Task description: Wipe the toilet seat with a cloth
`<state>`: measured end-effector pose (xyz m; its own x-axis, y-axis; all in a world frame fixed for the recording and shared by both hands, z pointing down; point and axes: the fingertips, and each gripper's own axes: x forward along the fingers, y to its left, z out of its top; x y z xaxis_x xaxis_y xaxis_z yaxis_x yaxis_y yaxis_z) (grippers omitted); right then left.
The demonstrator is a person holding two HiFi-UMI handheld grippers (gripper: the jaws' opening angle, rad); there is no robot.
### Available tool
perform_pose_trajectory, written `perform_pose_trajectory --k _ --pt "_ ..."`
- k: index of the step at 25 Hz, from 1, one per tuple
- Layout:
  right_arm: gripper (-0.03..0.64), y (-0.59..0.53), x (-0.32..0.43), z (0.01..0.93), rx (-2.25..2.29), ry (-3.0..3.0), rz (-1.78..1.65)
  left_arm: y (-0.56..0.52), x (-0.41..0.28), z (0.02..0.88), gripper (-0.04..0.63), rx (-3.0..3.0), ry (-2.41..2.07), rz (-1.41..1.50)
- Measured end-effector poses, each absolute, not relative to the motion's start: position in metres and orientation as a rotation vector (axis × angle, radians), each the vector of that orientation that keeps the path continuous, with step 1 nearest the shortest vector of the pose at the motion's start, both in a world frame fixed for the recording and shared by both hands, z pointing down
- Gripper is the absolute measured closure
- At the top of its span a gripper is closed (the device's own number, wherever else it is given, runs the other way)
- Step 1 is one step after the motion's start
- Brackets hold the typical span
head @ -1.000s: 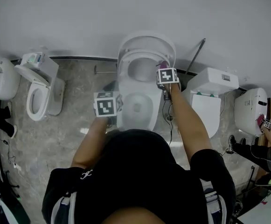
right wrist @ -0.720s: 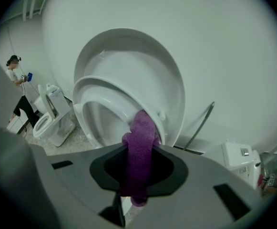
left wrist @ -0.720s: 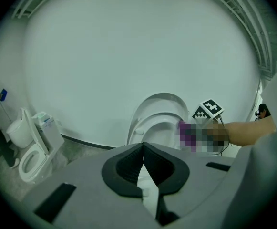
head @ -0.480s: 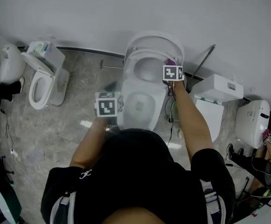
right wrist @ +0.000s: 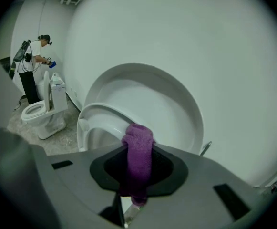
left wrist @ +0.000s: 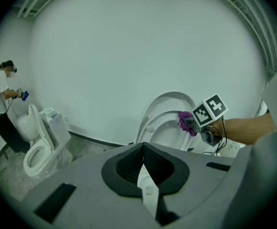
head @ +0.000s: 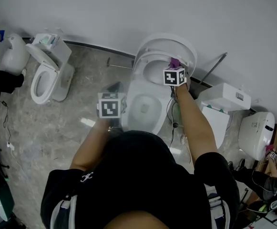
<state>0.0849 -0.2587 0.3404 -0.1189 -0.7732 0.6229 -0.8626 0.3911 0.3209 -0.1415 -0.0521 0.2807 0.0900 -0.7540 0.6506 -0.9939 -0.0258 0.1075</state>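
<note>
Leftmost, a person [left wrist: 2, 82] in a white top and dark trousers, standing by the wall with a small blue thing held out in front. Just beside, a side toilet [head: 45, 82], white, seat down and lid up, on the grey stone floor [head: 66, 132]

Next along, the left gripper [left wrist: 143, 149]: jaws clenched pad to pad, nothing caught between them, only a thin sliver of white showing past the pads. Pointing down and forward near the left edge of the middle toilet's bowl [head: 145, 109]; touching it or not, hard to tell. Marker cube [head: 110, 105] turned up toward the head view

Then the middle toilet itself: bowl open, seat [right wrist: 97, 116] tipped up as a white ring, lid [right wrist: 169, 104] raised behind it and leaning back toward the pale wall [head: 128, 8]

Further right, the right gripper [right wrist: 137, 178], at the end of a bare forearm with a thin cable running along it: jaws grasping the purple cloth [right wrist: 138, 142], a narrow fold pinched between the pads and a bunched end standing out past the tips. That bunched end up against the right side of the raised seat, high on the ring and well above the bowl; pressed hard or only resting there, not clear

Beyond that, a slim metal rod [head: 214, 68] slanting against the wall, then a boxy-tanked toilet [head: 224, 97] close beside the arm, and last a rounded white fixture [head: 255, 132] near the right edge
</note>
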Motion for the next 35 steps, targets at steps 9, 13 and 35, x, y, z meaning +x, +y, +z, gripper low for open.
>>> perform_pose_trajectory --k 9,13,35 --pt "0.539 -0.264 0.034 0.335 1.299 -1.972 0.072 -0.047 -0.174 0.285 0.589 1.778 -1.747 0.550" --pt "0.538 -0.264 0.007 0.338 1.236 -1.994 0.042 -0.043 -0.183 0.284 0.589 1.752 -1.753 0.535" --pt "0.540 -0.246 -0.102 0.403 0.987 -1.930 -0.017 -0.013 -0.263 0.332 0.589 1.626 -1.687 0.520"
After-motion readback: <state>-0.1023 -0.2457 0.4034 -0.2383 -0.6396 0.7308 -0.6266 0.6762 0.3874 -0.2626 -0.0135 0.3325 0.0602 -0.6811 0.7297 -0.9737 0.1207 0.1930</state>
